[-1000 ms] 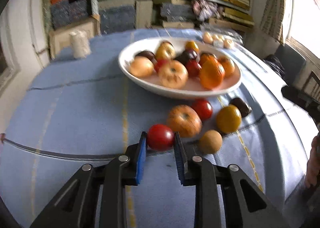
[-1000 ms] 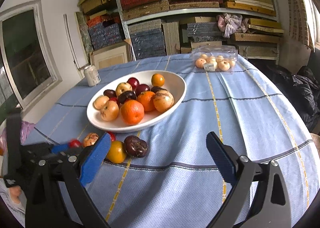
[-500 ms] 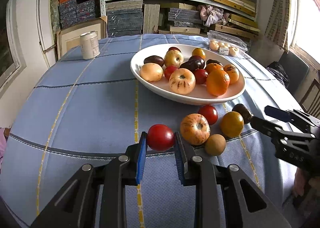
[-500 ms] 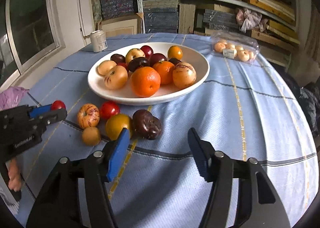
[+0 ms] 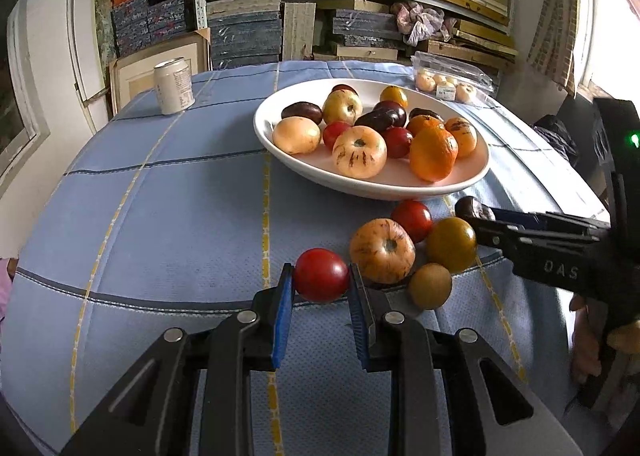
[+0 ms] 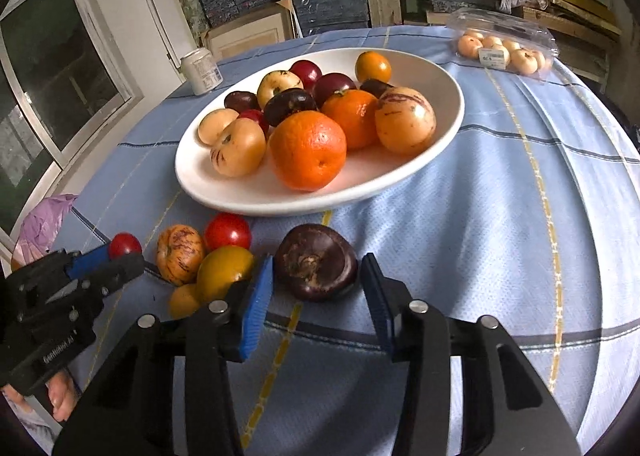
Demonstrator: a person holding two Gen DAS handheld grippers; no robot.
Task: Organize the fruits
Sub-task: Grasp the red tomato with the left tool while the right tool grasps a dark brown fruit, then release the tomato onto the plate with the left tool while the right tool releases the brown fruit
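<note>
A white bowl (image 5: 476,172) (image 6: 452,112) full of oranges, plums and striped fruits stands mid-table. My left gripper (image 5: 321,288) is shut on a red tomato (image 5: 321,275) (image 6: 125,244), held just above the cloth. Beside it lie a striped fruit (image 5: 382,250), another red tomato (image 5: 412,215), a yellow-green tomato (image 5: 451,243) and a small brown fruit (image 5: 430,285). My right gripper (image 6: 316,288) is open, its blue pads either side of a dark purple fruit (image 6: 316,262) on the cloth, with small gaps on both sides.
A drink can (image 5: 174,85) stands at the far left of the blue tablecloth (image 5: 160,216). A clear plastic box of small pale fruits (image 6: 504,48) lies at the far right. Shelves of stacked boxes stand behind the table.
My right gripper moved forward and narrowed around the dark purple fruit. My left gripper stays shut on the red tomato and has shifted slightly left of the loose fruits.
</note>
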